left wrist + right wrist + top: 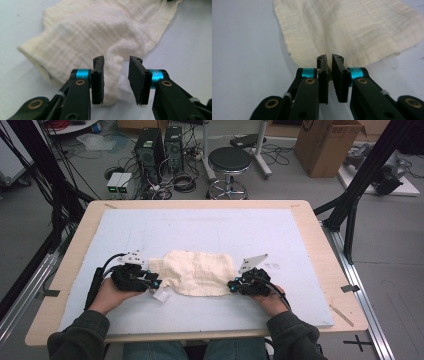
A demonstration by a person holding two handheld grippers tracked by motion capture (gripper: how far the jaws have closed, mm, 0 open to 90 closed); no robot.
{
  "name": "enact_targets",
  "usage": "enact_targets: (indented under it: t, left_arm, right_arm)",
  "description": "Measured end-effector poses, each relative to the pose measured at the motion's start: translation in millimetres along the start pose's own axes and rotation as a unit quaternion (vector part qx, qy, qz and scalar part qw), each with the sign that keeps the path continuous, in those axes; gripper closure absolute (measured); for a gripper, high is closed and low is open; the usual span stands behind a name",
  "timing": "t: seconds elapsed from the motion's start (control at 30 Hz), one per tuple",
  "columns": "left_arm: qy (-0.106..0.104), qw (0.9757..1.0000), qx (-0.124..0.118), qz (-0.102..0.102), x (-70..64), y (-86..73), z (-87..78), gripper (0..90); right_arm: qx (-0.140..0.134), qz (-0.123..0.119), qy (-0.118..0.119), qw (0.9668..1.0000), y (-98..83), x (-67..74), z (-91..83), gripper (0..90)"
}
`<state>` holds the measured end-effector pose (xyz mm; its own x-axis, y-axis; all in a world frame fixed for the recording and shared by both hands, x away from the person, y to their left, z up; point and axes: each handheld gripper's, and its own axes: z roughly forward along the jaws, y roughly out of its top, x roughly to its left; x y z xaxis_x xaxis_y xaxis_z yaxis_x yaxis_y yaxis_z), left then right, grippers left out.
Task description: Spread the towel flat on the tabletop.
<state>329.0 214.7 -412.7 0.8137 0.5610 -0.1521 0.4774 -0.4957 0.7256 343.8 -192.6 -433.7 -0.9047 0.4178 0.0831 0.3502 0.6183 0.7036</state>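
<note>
Two grippers flanked a cream cloth lying crumpled on the table. Left gripper: fingers apart, a corner fold loose between them. Right gripper: fingers nearly closed at the cloth's edge, gripping nothing visible. Good practice would be withdrawing level, without snagging the fabric.

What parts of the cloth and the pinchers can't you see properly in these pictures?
- Cream crinkled cloth: its underside is hidden against the pale blue table mat in every view.
- Cloth's far edge: cut off by the top of the right gripper view.
- Right gripper: the narrow gap hides whether the pads pinch the hem.
- Left gripper: the cloth corner behind its fingers is blocked.
</note>
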Motion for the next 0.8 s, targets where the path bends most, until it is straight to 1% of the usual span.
enact_targets:
  t: [0.07, 0.13, 0.23, 0.3, 0.33, 0.37, 0.43, 0.53, 0.63, 0.8]
  left_arm:
    - [0.003, 1.0, 0.006, -0.001, 0.9, -6.7, 2.3, 63.0]
    - [0.0, 1.0, 0.009, -0.002, 1.1, -13.1, 6.2, 60.9]
    - [0.006, 0.9998, 0.021, -0.001, 1.1, -17.9, 12.0, 62.2]
    - [0.012, 0.9997, 0.02, 0.008, -0.1, -17.1, 12.3, 64.5]
    - [0.015, 0.9996, 0.02, 0.008, -1.1, -17.2, 13.0, 66.3]
    - [0.016, 0.9995, 0.022, 0.015, -1.2, -17.3, 13.4, 67.7]
    - [0.021, 0.9994, 0.021, 0.017, -2.0, -17.3, 13.8, 70.8]
    - [0.023, 0.9993, 0.021, 0.021, -3.7, -17.5, 14.3, 75.5]
    - [0.022, 0.9992, 0.021, 0.025, -4.5, -17.5, 15.0, 79.0]
    - [0.021, 0.9994, 0.017, 0.024, -5.3, -18.1, 15.4, 81.2]
  right_arm:
    - [-0.009, -0.005, 0.002, 0.9999, 0.3, 0.0, -1.7, 77.7]
    - [-0.012, 0.0, 0.016, 0.9998, 0.2, 0.9, -1.3, 74.8]
    - [-0.001, -0.011, 0.02, 0.9997, 0.7, 4.3, 3.7, 71.5]
    - [0.008, -0.017, 0.014, 0.9997, 0.7, 6.5, 7.4, 71.2]
    - [0.006, -0.019, 0.013, 0.9997, 0.8, 6.7, 7.6, 71.6]
    - [0.007, -0.018, 0.012, 0.9997, 0.8, 6.6, 7.8, 72.6]
    - [0.008, -0.018, 0.007, 0.9998, 0.7, 6.8, 7.9, 75.1]
    - [0.009, -0.019, -0.001, 0.9998, 1.0, 8.1, 8.4, 77.4]
    - [0.008, -0.017, 0.002, 0.9998, 0.9, 7.8, 8.8, 82.4]
    - [0.007, -0.015, 0.004, 0.9999, 1.2, 7.4, 8.8, 87.1]
